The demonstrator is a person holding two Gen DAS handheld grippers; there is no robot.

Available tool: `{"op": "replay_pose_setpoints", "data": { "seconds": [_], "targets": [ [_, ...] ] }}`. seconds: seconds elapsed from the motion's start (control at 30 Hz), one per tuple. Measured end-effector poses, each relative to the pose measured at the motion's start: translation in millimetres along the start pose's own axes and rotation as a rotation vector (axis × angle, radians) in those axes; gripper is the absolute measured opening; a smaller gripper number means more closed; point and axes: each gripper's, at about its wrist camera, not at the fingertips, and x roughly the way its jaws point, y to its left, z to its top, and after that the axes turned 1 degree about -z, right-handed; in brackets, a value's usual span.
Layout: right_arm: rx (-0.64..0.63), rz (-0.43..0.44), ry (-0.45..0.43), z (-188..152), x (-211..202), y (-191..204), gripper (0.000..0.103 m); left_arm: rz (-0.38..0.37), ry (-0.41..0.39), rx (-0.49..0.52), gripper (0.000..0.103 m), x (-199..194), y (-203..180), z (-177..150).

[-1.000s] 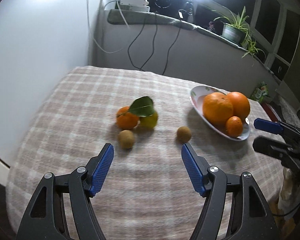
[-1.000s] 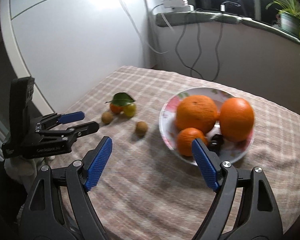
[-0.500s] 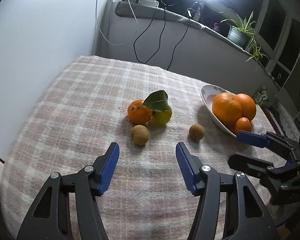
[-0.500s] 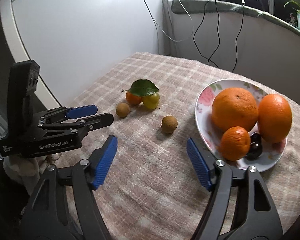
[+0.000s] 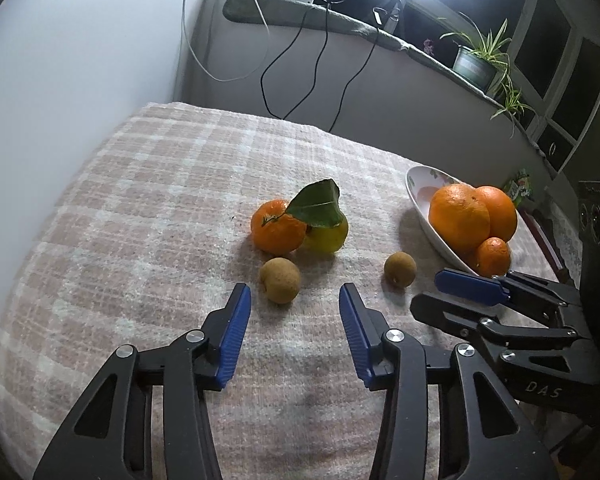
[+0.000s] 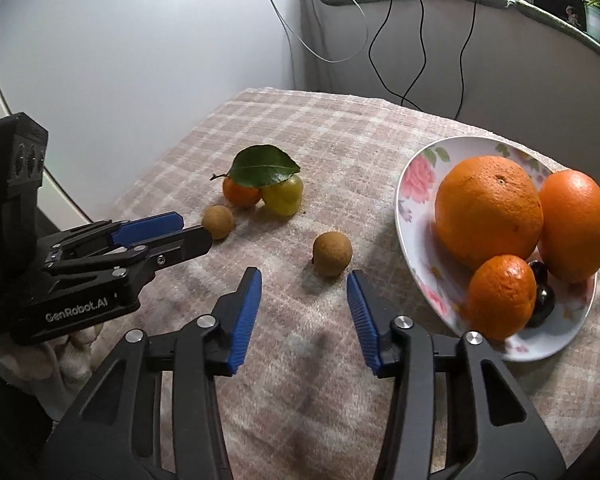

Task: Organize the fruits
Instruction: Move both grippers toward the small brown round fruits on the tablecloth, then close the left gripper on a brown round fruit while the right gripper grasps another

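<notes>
Blue-padded left gripper (image 5: 294,316) and right gripper (image 6: 304,298) are both closing on nothing, each lined up just short of a small brown round fruit (image 5: 280,280) (image 6: 332,253); beyond, the flowered white plate (image 6: 414,168) holds oranges, likely their destination.

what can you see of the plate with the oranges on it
The plate is white and glossy, like glazed ceramic, shallow and oval-looking, printed with pink roses and green leaves. It sits upright on the checked tablecloth near the table's right side. It holds two large oranges, a small mandarin and two dark, shiny round fruits. No hand-held gripper touches it.
</notes>
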Motion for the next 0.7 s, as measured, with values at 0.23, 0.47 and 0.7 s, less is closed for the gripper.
{"op": "replay_pose_setpoints", "data": {
  "seconds": [0.23, 0.47, 0.7],
  "targets": [
    [-0.008, -0.038, 0.012, 4.7, 13.0, 3.4, 0.045, -0.001, 0.016, 0.006, 0.041, 10.4, 1.6, 4.6],
    [-0.012, -0.061, 0.010, 9.0, 18.4, 2.5, 0.044, 0.006, 0.029, 0.011, 0.038, 20.6, 1.0, 7.7],
    [-0.013, -0.095, 0.019, 13.6, 25.1, -1.1, 0.044, 0.017, 0.048, 0.020, 0.033, 27.7, 0.9, 7.6]
  ]
}}
